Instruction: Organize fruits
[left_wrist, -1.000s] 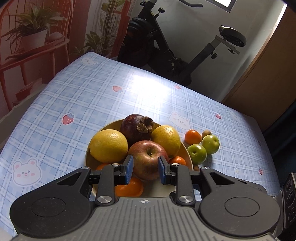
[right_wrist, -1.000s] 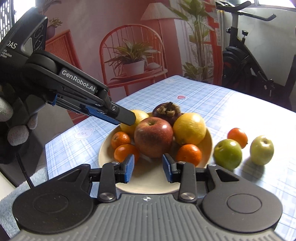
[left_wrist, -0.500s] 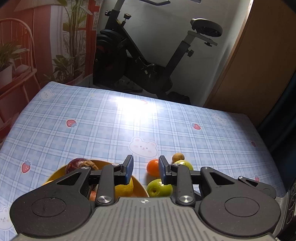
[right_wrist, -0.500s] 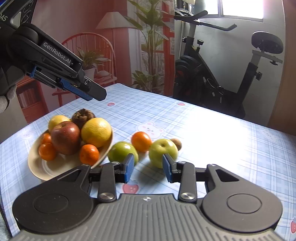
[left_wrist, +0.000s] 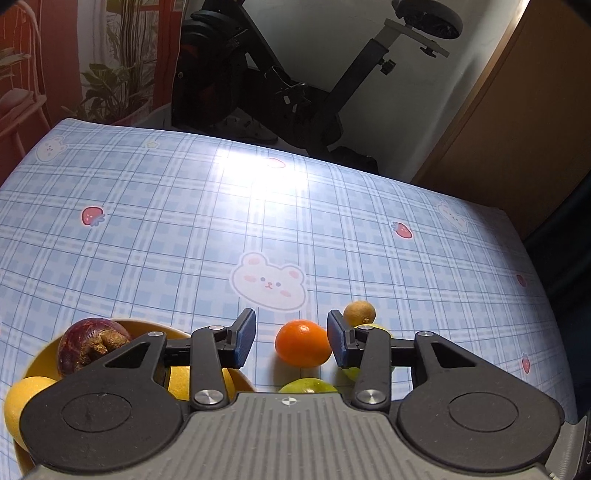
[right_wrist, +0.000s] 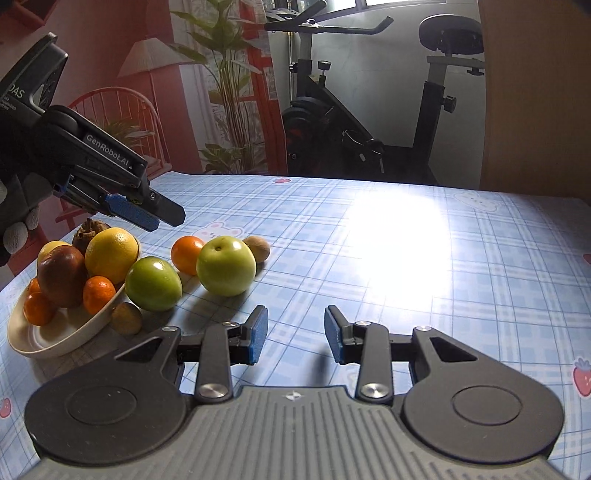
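Observation:
A cream plate (right_wrist: 55, 338) at the table's left holds a red apple (right_wrist: 61, 275), yellow citrus (right_wrist: 110, 254), a dark mangosteen (left_wrist: 90, 343) and small mandarins (right_wrist: 98, 294). Beside the plate on the cloth lie two green apples (right_wrist: 226, 266) (right_wrist: 153, 283), a loose mandarin (left_wrist: 303, 343) and two small brown fruits (left_wrist: 359, 313) (right_wrist: 126, 318). My left gripper (left_wrist: 291, 341) is open and hovers above the loose mandarin; it also shows in the right wrist view (right_wrist: 147, 218). My right gripper (right_wrist: 294, 339) is open and empty over bare cloth, right of the green apples.
The table has a blue plaid cloth (left_wrist: 258, 206) with bear and strawberry prints. An exercise bike (right_wrist: 369, 110) stands beyond the far edge, a wooden door (left_wrist: 517, 129) at the right, a red chair and plants at the left.
Both grippers swung right, away from the plate and toward the loose fruits. The left gripper now frames the loose mandarin. The right gripper has moved past the green apples over bare cloth.

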